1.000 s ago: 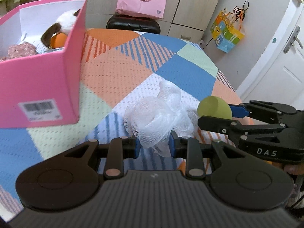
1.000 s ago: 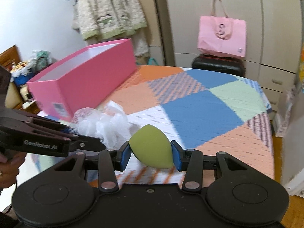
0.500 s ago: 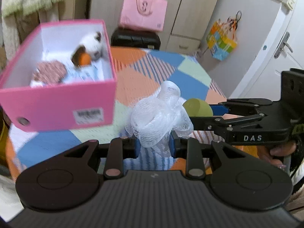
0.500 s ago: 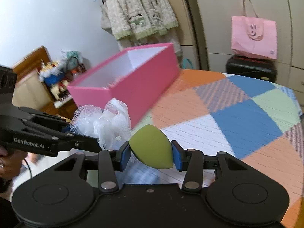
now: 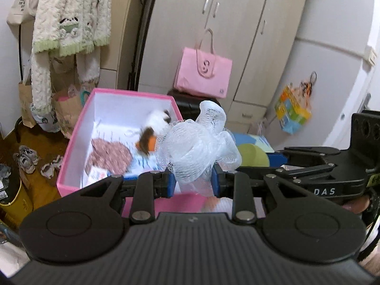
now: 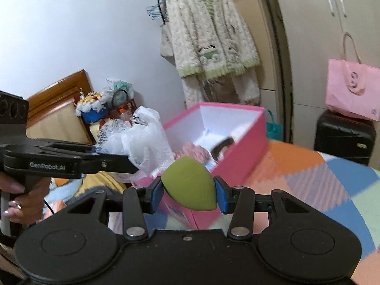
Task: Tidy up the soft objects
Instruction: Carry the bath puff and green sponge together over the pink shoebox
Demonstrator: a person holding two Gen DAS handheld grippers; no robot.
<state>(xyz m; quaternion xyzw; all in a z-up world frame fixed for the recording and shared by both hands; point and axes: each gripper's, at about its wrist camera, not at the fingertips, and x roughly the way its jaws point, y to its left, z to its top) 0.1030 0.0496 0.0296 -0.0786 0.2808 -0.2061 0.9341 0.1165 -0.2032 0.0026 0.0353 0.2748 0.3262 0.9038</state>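
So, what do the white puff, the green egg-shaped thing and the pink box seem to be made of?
White puff: looks like thin plastic netting, gathered in ruffles; the open mesh shows.
Green egg-shaped thing: probably soft foam sponge, matte and smooth, no shine.
Pink box: seemingly cardboard, with thin straight walls, pink outside, white inside.

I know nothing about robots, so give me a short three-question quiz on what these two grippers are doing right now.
1. True or false: the left gripper holds the white mesh pouf.
2. What does the right gripper hold? A) plush toy B) green sponge C) pink bag
3. Fill in: the plush toy lies inside the pink ____.

Key:
1. True.
2. B, the green sponge.
3. Box, the pink box.
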